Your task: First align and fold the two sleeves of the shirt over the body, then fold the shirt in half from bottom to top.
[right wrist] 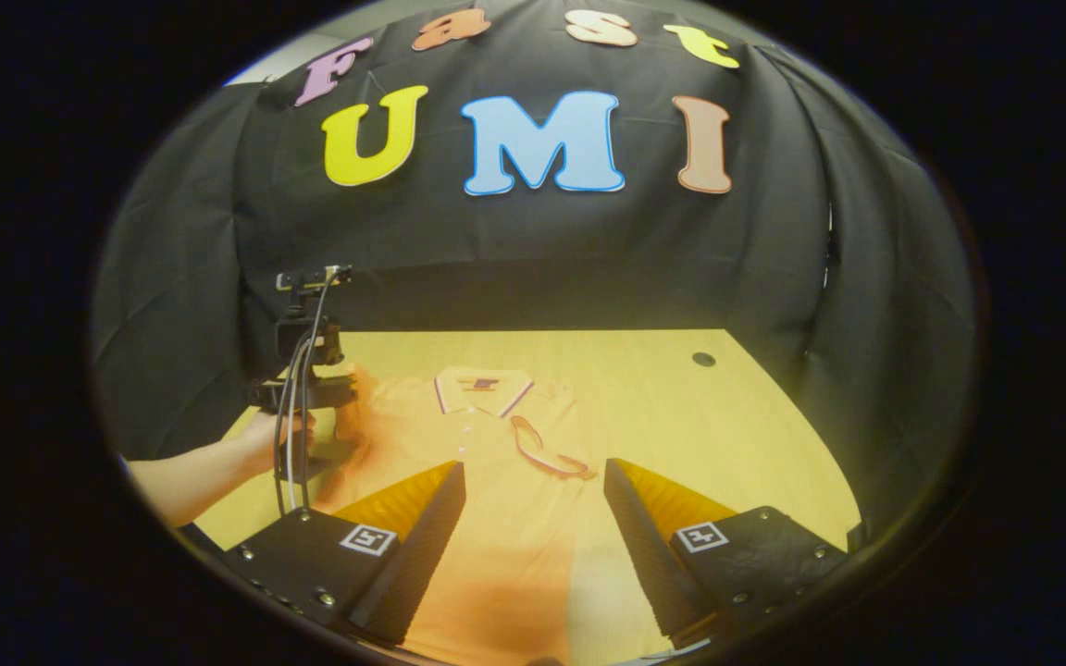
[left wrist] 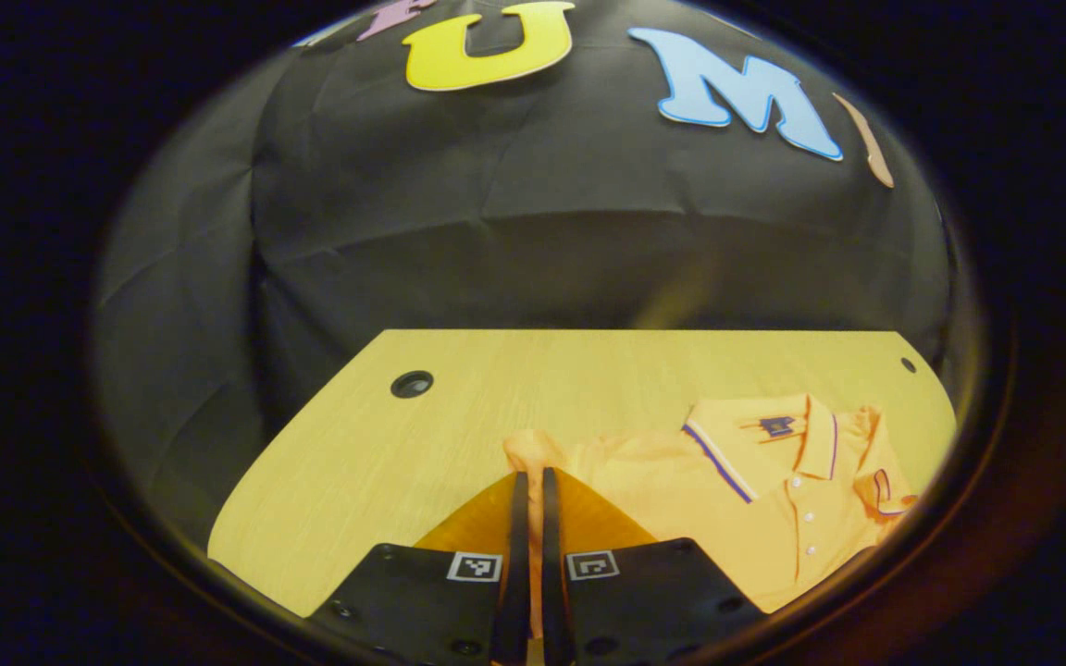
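Observation:
An orange polo shirt (left wrist: 727, 499) lies face up on the wooden table (left wrist: 588, 370), collar (left wrist: 774, 435) toward the far wall. My left gripper (left wrist: 533, 476) is shut on the shirt's sleeve (left wrist: 533, 449), and a strip of orange cloth shows between its fingers. In the right gripper view that same left gripper (right wrist: 311, 398), held by a hand (right wrist: 255, 444), lifts the sleeve at the shirt's left side. My right gripper (right wrist: 533, 472) hangs open over the shirt's body (right wrist: 496, 518), with nothing between its fingers. The other sleeve (right wrist: 547, 453) lies folded in on the chest.
The table has a round cable hole at the far left (left wrist: 412, 383) and another at the far right (right wrist: 703, 359). Bare wood (right wrist: 727, 435) lies to the right of the shirt. A cable (right wrist: 292, 435) hangs from the left gripper.

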`<state>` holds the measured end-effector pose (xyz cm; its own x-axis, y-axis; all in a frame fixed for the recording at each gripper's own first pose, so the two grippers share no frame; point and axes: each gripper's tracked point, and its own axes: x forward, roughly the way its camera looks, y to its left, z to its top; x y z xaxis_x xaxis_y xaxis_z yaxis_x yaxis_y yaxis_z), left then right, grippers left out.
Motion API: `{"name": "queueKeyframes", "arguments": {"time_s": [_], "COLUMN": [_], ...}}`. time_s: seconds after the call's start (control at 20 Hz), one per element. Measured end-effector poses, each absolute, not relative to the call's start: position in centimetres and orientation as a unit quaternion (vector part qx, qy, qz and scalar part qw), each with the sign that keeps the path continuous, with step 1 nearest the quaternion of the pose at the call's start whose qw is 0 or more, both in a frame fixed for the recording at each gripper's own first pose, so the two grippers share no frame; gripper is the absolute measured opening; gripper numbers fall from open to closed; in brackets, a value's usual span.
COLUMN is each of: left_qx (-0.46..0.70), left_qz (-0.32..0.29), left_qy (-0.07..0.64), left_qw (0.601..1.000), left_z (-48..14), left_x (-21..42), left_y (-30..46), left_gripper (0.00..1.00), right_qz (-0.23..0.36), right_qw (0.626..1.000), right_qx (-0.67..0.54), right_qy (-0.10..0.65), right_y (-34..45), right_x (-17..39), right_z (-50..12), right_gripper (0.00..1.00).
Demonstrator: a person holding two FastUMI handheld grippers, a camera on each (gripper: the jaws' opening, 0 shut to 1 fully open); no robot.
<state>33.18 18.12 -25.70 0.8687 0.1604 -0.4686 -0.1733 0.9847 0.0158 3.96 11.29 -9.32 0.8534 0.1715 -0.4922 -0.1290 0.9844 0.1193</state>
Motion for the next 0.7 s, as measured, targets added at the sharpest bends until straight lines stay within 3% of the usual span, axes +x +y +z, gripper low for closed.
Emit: {"name": "queueKeyframes", "arguments": {"time_s": [0.7], "left_qx": [0.024], "left_qz": [-0.009], "left_qy": [0.282], "left_qw": [0.959], "left_z": [-28.1], "left_x": [33.8], "left_y": [8.9], "left_gripper": [0.11], "right_qz": [0.024], "right_qw": [0.959], "right_qx": [0.067], "right_qy": [0.275], "right_y": [12.2], "right_x": [2.7], "right_z": [-12.5], "right_gripper": [0.94]}}
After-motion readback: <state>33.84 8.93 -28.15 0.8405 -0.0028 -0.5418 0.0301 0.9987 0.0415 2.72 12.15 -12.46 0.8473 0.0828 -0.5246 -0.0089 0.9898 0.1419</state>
